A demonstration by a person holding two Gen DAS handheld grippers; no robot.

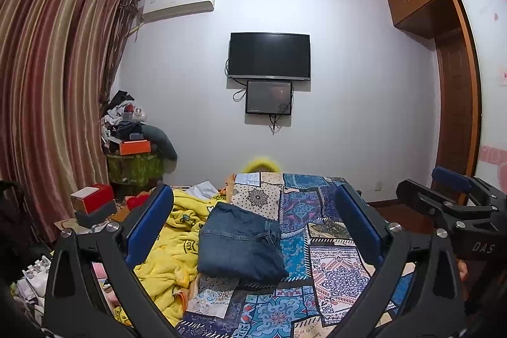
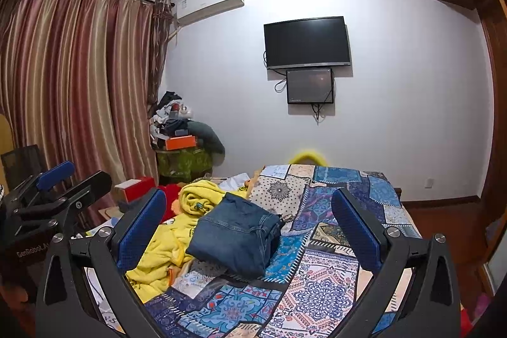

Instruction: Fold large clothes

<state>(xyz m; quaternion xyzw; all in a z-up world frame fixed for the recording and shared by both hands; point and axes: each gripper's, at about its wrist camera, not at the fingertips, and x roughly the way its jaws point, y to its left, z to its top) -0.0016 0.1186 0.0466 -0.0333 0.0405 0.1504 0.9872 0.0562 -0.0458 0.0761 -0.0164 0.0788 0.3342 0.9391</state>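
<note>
**Jeans folded, both claws empty: risks sat beside the stack**

Left wrist view: we saw the left gripper [image 1: 253, 224] with its blue pads spread wide, nothing between them. The folded jeans [image 1: 240, 243] lay framed in that gap but farther off, not touched. They sat on the patchwork bedspread [image 1: 336, 274], with their left edge against the yellow fleece blanket [image 1: 164, 268], which was bunched up just left of the jeans. The right gripper [image 1: 443, 189] showed at the frame edge, well right of the jeans; from this angle we could not tell its jaw state. We judged the fold looked done, a compact stack, so the main risk was undoing it: a one-sided pinch on the top layer would likely drag that layer off and open the stack.

Right wrist view: the right gripper [image 2: 250, 217] was also wide open and empty, with the jeans [image 2: 234, 236] ahead of it, apart from both pads. The layered edges faced right and looked loose. The yellow fleece blanket [image 2: 158, 255] touched the jeans' left side here too. We judged a low reach from that side could snag fleece together with denim. The left gripper [image 2: 66, 179] hung well left of the jeans; both claws closing in together could clash.
</note>
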